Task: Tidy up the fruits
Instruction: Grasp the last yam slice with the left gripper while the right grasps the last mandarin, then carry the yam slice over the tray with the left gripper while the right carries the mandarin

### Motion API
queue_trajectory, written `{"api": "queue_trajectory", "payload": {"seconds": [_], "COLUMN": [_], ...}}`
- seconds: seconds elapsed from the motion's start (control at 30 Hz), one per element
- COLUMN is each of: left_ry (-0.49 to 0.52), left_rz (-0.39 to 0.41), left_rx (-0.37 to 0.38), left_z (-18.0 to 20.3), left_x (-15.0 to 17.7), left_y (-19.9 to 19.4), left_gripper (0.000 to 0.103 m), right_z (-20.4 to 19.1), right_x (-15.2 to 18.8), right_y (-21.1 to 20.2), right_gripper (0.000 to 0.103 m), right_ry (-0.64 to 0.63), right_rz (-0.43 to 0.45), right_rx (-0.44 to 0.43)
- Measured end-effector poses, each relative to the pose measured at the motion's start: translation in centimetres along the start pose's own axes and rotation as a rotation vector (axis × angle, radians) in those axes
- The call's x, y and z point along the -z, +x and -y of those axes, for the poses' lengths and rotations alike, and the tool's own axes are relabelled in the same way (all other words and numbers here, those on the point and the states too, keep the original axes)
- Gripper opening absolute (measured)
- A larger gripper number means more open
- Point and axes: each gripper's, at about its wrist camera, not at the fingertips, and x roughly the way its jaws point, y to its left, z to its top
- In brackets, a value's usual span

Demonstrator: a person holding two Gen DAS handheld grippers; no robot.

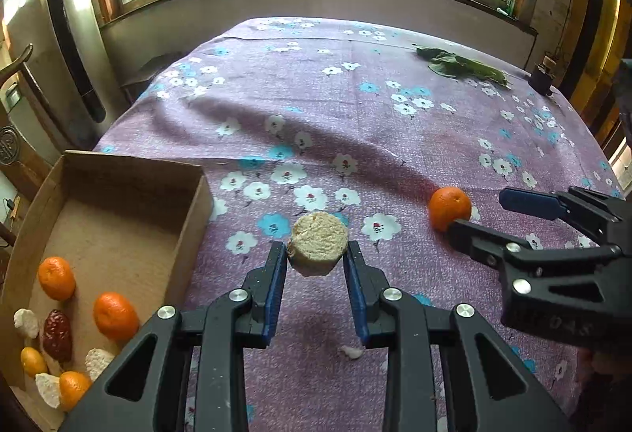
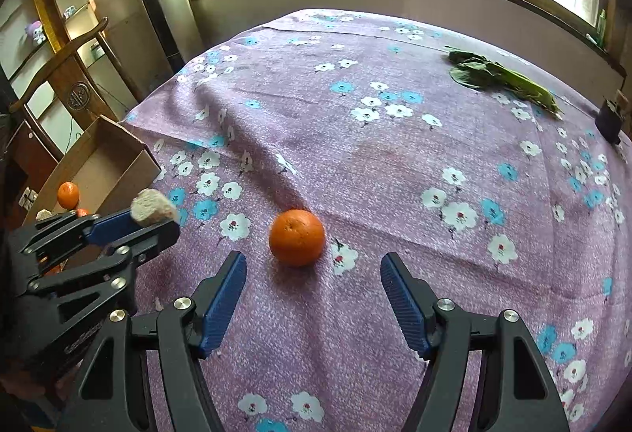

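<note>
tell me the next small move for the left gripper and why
Probably swing the left gripper left over the cardboard box and release. It is shut on the pale round chunk, lifted off the tablecloth, and similar chunks and oranges already lie in that box. The open right gripper faces the loose orange.

The left gripper [image 1: 317, 260] clamps a pale round chunk [image 1: 318, 249] above the desk [image 1: 355, 124], beside the cardboard box [image 1: 130, 171] of tangerines [image 1: 114, 315].
</note>
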Motion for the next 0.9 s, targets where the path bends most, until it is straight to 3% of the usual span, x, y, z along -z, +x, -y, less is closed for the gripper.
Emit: {"api": "queue_trajectory", "payload": {"seconds": [0.03, 0.07, 0.1, 0.2, 0.53, 0.9], "left_ry": [-0.005, -0.008, -0.008, -0.003, -0.004, 0.03], "left_rz": [0.005, 0.007, 0.009, 0.01, 0.024, 0.104], "left_rx": [-0.007, -0.007, -0.007, -0.008, 0.008, -0.03], "left_z": [-0.3, -0.5, -0.7, -0.9, -1.2, -1.2], "left_x": [0.2, 0.3, 0.5, 1.1, 3.1, 6.1], "left_y": [-0.4, -0.7, -0.9, -1.3, -2.8, -7.3], "left_gripper": [0.029, 0.029, 0.029, 0.029, 0.029, 0.029], "right_z": [-0.2, -0.5, -0.7, -0.8, 0.0, -3.8], "right_x": [-0.3, -0.5, -0.6, -0.8, 2.7, 7.6], "right_y": [0.6, 1.2, 1.9, 2.3, -2.8, -7.8], "right_gripper": [0.075, 0.068, 0.052, 0.037, 0.037, 0.037], "right_ry": [-0.01, -0.02, -0.034, -0.055, 0.012, 0.034], "right_rz": [-0.009, -0.022, -0.042, -0.048, -0.019, 0.035], "right_rx": [0.0, 0.0, 0.001, 0.009, -0.017, -0.085]}}
